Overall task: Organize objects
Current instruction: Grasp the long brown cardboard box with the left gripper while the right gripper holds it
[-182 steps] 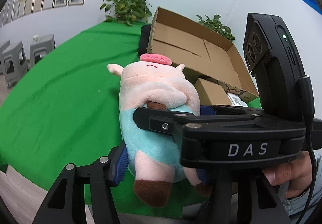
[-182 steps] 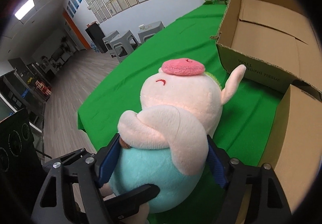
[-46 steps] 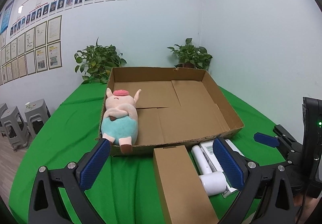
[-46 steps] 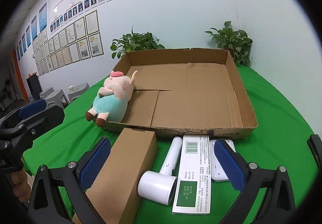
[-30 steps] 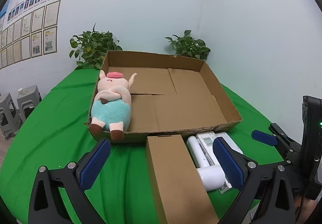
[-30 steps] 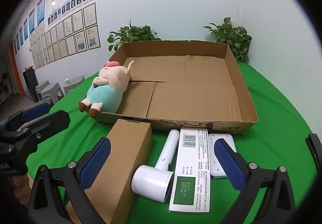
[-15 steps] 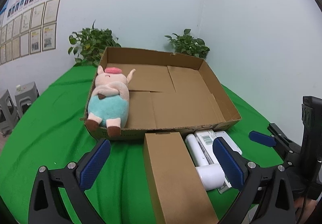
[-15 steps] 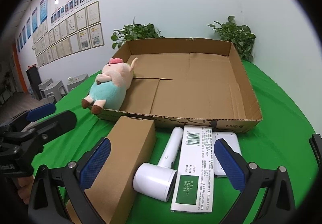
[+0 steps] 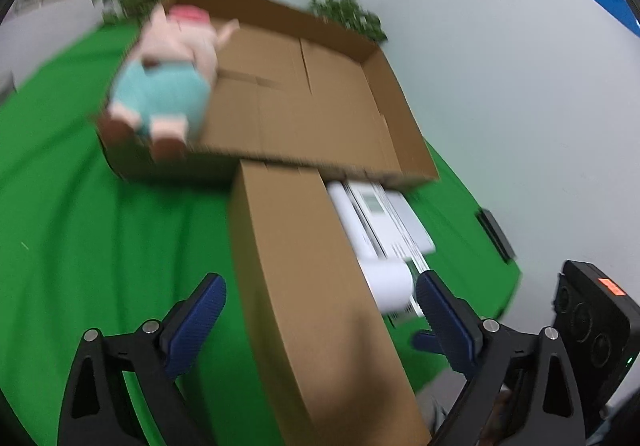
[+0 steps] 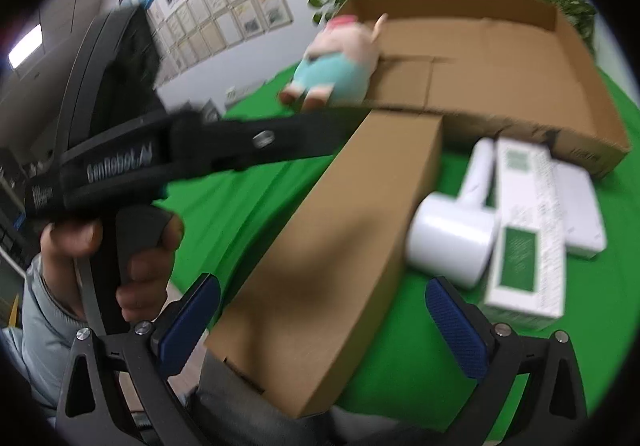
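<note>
The long brown carton (image 9: 312, 286) lies on the green tabletop (image 9: 100, 230) with its far end touching the front wall of the open cardboard box (image 9: 304, 113) and its near end jutting over the tabletop's near edge, between the released fingers of both my left hand-held gripper (image 9: 320, 302) and my right hand-held gripper (image 10: 324, 306). The plush pig (image 9: 168, 85) lies in the box's left front corner, and the white roller (image 10: 452, 242) and white-and-green pack (image 10: 528, 234) lie just right of the carton. Since both views are blurred, I judge a hasty squeeze could catch a corner only, swinging the carton into the roller or off the edge
</note>
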A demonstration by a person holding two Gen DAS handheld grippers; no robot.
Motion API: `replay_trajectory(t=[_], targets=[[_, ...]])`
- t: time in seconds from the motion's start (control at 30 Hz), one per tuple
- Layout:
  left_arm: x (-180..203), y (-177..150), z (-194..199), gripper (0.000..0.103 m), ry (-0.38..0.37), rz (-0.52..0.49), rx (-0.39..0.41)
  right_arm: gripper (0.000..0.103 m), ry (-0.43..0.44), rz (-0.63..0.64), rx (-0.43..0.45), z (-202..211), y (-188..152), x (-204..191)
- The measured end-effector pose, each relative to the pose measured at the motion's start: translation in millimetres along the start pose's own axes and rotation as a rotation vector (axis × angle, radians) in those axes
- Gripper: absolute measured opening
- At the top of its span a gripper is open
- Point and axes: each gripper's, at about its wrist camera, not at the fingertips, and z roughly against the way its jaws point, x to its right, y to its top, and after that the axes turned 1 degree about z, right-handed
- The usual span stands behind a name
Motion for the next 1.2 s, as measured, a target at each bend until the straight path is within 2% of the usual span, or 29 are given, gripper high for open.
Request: replay_trajectory(t=[0.13, 0.23, 0.5, 0.7, 0.83, 1.03, 1.13, 1.17, 1.2], targets=[[-5.6, -10.2, -11.8, 0.085, -0.045, 0.024, -0.068, 0.102, 0.02, 0.0, -0.032, -13.6, 0.2, -11.7], [-7.3, -16.4, -19.2, 0.078, -0.071, 0.033, -0.109, 0.102, -0.011, 0.011, -0.056, -23.0, 1.6, -16.6], [-0.6, -25.8, -19.8, 0.074, -0.076, 0.034, -0.148, 0.1, -0.074, 0.042, -0.088, -33.7, -5.5, -18.5], [15.3, -42.8, -11.2, 0.074, -0.11, 0.05, -0.18, 0.1, -0.066, 0.059, -0.096, -21.4, -18.1, -13.3], [15.9, -48.7, -11.0, 0.074, -0.103, 0.072, -0.181, 0.097, -0.055, 0.059, -0.118, -12.7, -25.3, -9.9], [6.6, -51.5, -9.4, 0.074, -0.092, 0.101, -0.191, 0.094, -0.038, 0.039, -0.089, -11.7, -26.2, -8.9], [-0.8, -54.5, -9.4, 0.076, -0.065, 0.123, -0.19, 0.09, -0.004, 0.014, -0.073, -10.5, -25.3, -6.5], [-4.4, -54.4, -6.0, 0.078, -0.037, 0.13, -0.172, 0.077, 0.014, -0.004, -0.071, -9.8, -24.8, -4.6], [-9.6, -53.9, -2.4, 0.079, -0.034, 0.15, -0.161, 0.055, 0.025, -0.029, -0.053, -6.4, -23.3, -0.7]])
